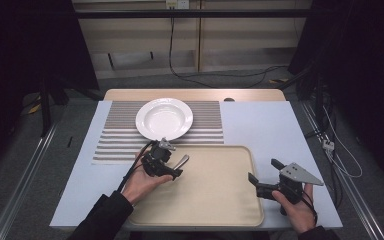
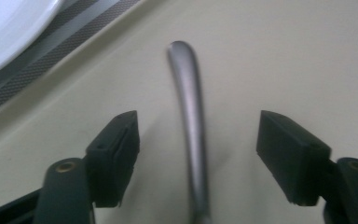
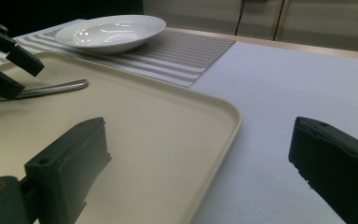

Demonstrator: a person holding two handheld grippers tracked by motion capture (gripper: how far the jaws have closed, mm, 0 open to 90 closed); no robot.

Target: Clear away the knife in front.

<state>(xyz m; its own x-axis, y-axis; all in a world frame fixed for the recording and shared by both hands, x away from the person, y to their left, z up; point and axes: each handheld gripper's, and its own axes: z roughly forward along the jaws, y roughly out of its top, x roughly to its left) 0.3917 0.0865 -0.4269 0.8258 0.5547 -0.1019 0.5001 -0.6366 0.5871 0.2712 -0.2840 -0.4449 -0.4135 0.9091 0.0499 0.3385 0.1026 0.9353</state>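
A metal utensil handle (image 2: 189, 112) lies on the beige tray (image 1: 205, 200), and the rest of the utensil is hidden under my left gripper. The left gripper (image 1: 173, 163) is open at the tray's upper left. Its two black pads (image 2: 116, 144) stand on either side of the handle and do not touch it. From the right gripper view the handle (image 3: 56, 87) pokes out from under the left gripper (image 3: 2, 63). My right gripper (image 1: 265, 170) is open over the tray's right edge with nothing between its fingers (image 3: 72, 161).
A white deep plate (image 1: 164, 118) rests on a striped placemat (image 1: 207, 125) behind the tray. A pale blue sheet (image 1: 265, 125) covers the table, bare to the right of the tray. Cables run along the floor at the right.
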